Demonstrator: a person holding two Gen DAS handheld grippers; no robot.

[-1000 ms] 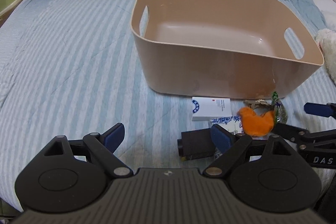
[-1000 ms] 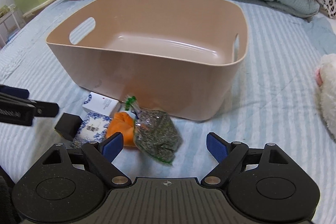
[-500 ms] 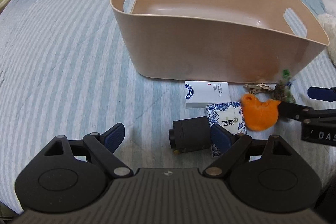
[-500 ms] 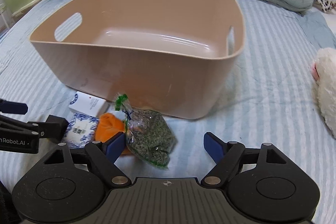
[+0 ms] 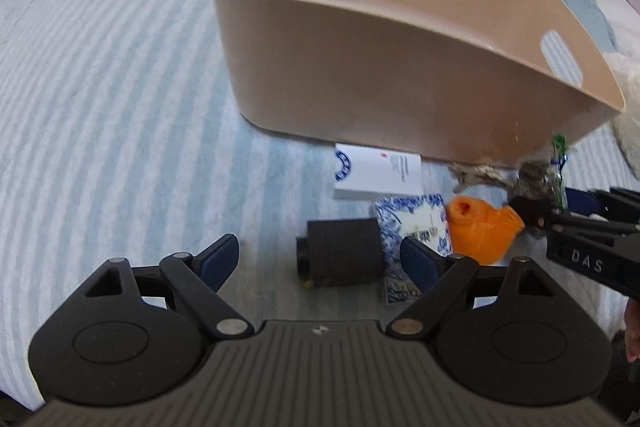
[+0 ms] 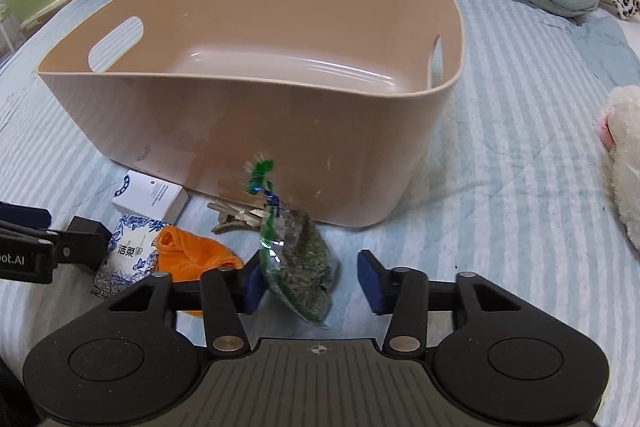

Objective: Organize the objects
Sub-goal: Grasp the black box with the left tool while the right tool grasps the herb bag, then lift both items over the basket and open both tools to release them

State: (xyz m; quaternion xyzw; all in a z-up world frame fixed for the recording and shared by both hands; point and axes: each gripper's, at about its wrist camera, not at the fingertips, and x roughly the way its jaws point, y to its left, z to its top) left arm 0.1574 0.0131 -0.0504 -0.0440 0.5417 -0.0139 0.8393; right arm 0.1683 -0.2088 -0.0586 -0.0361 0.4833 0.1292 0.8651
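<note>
Risk: right hand-held gripper [image 6: 309, 287], open around bag [image 6: 298, 259] at lower centre, may catch only film; left hand-held gripper [image 5: 320, 259] open over black block [image 5: 340, 255].

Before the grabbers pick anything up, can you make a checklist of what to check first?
1. Beige bin has room: ok, the floor that shows is bare.
2. Right gripper open: ok, fingers apart.
3. Bag of dried herbs between the right fingers: ok, it lies in the gap, close to the left pad; touching or not, cannot tell.
4. Left gripper open: ok, fingers spread wide.
5. Black box lined up with the left gripper: ok, it lies between the fingers, nearer the right one.
6. Neighbours clear of the grab: not ok, the orange cloth lies right beside the bag and the blue-patterned tissue pack against the box.
</note>
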